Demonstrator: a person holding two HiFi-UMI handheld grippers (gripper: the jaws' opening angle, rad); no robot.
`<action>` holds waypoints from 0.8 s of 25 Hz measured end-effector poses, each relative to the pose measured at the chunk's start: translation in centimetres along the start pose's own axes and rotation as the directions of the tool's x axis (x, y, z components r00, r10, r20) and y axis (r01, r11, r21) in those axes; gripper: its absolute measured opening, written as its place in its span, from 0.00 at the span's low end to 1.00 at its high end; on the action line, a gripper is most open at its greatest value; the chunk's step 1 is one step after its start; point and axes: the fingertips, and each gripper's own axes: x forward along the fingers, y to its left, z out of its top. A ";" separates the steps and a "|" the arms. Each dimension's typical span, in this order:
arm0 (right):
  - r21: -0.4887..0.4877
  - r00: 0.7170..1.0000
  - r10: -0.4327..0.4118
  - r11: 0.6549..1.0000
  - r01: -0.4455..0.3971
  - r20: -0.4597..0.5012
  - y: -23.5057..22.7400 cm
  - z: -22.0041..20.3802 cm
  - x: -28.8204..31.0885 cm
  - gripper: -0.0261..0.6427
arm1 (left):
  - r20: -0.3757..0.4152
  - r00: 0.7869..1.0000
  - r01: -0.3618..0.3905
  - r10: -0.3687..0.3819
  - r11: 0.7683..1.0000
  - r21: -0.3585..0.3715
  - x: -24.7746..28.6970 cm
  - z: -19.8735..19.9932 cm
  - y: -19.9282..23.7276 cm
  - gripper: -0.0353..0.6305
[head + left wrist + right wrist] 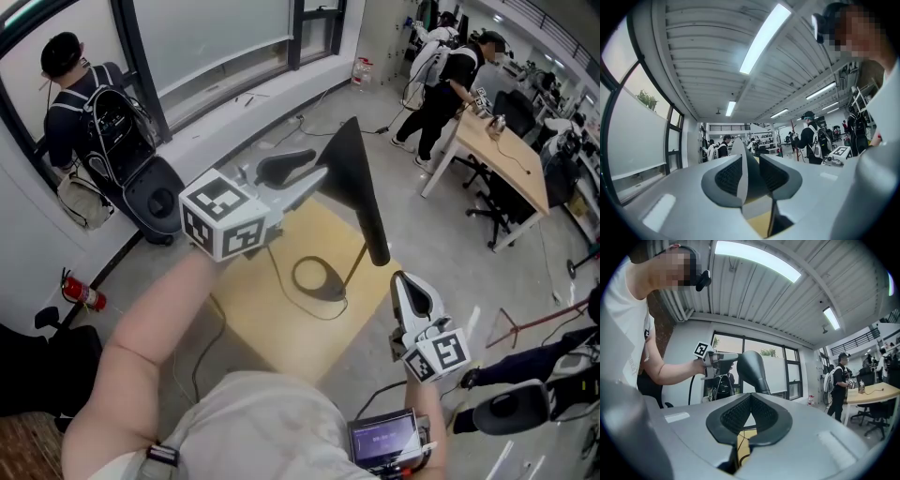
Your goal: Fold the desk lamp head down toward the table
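Observation:
The black cone-shaped lamp head stands high on a thin stem over a ring base on a small wooden table. My left gripper reaches level to the head's wide rim. In the left gripper view the rim sits between the jaws of the left gripper, and the pads stand apart from it, open. My right gripper hangs lower, at the table's right edge, shut with nothing in it. In the right gripper view the right gripper points toward the lamp head and the left gripper.
A long desk with people beside it stands at the far right. A person with a backpack stands at the window on the left, near a black round object and a fire extinguisher. A cable runs off the table.

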 end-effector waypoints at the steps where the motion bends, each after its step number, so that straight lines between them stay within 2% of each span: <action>1: 0.000 1.000 0.000 1.000 0.000 0.001 0.1 0.1 0.1 0.06 | -0.010 1.000 0.005 -0.005 1.000 -0.011 0.2 0.1 0.1 0.23; 6: -0.005 1.000 0.001 1.000 -0.001 0.004 0.5 0.1 0.5 0.06 | -0.056 0.998 0.016 -0.019 0.999 -0.044 0.6 -0.6 0.6 0.24; 10: -0.006 1.000 0.002 1.000 -0.002 0.006 0.7 0.1 1.0 0.06 | -0.069 0.997 0.031 -0.034 0.998 -0.048 0.8 -1.0 0.4 0.17; 13: -0.005 1.000 0.006 1.000 -0.006 0.004 1.0 -0.1 1.4 0.06 | -0.073 0.996 0.045 -0.048 0.998 -0.050 0.8 -1.3 0.5 0.14; 20: -0.015 1.000 0.028 0.999 -0.028 -0.012 1.7 0.1 2.0 0.06 | -0.063 0.996 0.065 -0.069 0.996 -0.064 0.8 -1.1 0.3 0.13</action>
